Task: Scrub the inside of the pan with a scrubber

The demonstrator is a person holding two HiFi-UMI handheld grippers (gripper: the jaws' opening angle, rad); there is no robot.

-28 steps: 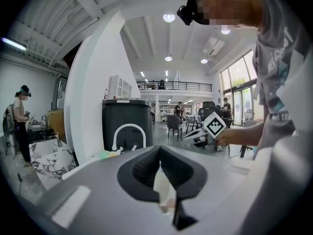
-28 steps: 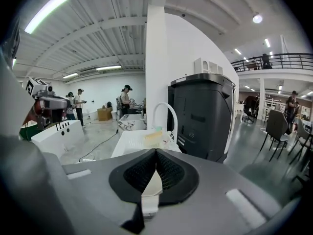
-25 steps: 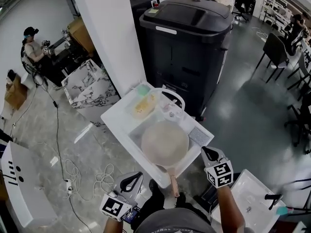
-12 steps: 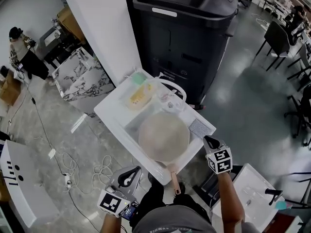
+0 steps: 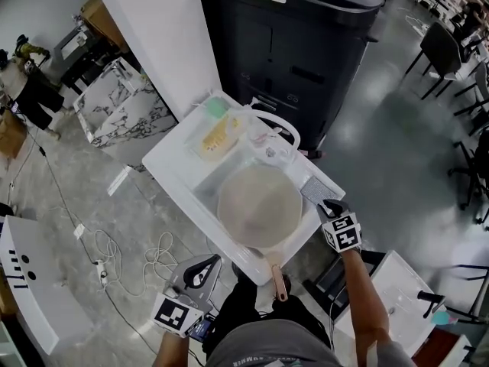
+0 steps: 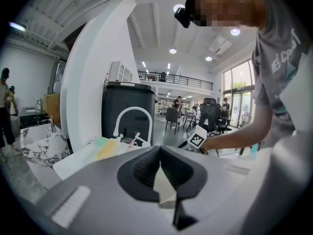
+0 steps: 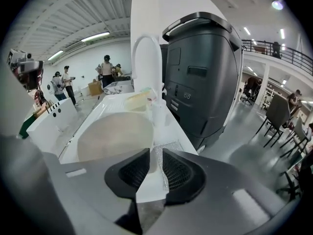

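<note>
A white sink bench (image 5: 170,173) carries a round, pale pan (image 5: 260,205) in its basin, the pan's wooden handle reaching over the near edge. The left gripper (image 5: 206,264) hangs off the bench's near-left side, jaws together and empty. The right gripper (image 5: 331,205) hovers at the bench's right corner. Its jaws have just been opening and stand apart above the flat grey mesh scrubber (image 5: 312,189) without pressing on it.

No legible text or numbers anywhere
</note>
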